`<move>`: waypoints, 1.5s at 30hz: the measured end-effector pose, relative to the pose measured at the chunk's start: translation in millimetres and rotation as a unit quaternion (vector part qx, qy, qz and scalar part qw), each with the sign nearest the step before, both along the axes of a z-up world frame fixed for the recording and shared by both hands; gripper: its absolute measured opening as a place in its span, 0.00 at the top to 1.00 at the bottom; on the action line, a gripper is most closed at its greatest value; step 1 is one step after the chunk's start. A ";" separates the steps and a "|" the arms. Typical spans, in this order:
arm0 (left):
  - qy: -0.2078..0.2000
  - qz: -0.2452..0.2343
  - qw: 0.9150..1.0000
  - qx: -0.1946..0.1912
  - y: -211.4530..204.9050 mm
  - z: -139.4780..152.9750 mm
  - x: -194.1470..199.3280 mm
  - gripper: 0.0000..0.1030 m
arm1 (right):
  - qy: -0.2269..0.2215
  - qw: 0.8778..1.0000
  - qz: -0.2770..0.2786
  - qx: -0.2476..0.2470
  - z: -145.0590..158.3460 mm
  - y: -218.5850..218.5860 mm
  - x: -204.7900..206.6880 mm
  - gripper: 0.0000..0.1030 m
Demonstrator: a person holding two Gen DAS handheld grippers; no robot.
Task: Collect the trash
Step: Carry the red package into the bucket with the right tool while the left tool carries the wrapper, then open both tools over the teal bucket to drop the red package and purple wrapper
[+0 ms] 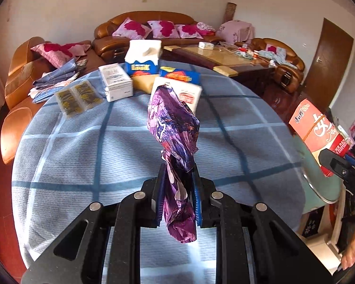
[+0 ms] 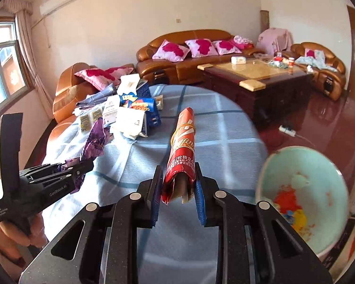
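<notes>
Left tongs (image 1: 177, 172): I have them clamped on one crumpled purple wrapper (image 1: 174, 127), held above the desk.
Right tongs (image 2: 178, 172): I have them clamped on one flattened red packet (image 2: 183, 146), also clear of the desk.
Bin: one pale green basin (image 2: 319, 172) just right of the desk, coloured scraps inside.
Still on the desk: I count one white box (image 1: 116, 81), two clear sachets (image 1: 78, 98), and a few blue-and-white cartons (image 1: 143, 55) clustered at the far edge.
Desk (image 1: 82, 156): round, under a blue checked cloth.
Room: brown leather sofas (image 2: 191, 54), one low coffee table (image 2: 255, 75), glossy red floor.
</notes>
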State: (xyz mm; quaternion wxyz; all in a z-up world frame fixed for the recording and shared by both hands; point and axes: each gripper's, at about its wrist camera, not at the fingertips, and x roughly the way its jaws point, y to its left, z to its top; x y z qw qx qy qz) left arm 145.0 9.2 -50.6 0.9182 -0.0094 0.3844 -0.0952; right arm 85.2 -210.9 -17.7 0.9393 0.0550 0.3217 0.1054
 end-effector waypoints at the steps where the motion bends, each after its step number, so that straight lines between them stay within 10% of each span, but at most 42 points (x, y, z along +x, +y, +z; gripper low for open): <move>1: -0.002 -0.008 1.000 0.002 -6.9 1.2 -3.5 0.81 | -0.002 1.000 -0.004 -0.002 2.4 -5.7 -6.8 0.75; 18: -0.033 -0.083 0.995 0.045 -92.2 20.2 -53.2 0.81 | -0.038 0.996 -0.084 0.002 7.1 -82.6 -73.2 0.75; 45: -0.014 -0.204 0.978 0.036 -230.8 4.3 -43.4 0.81 | -0.024 0.977 -0.211 0.004 -28.6 -168.2 -71.9 0.75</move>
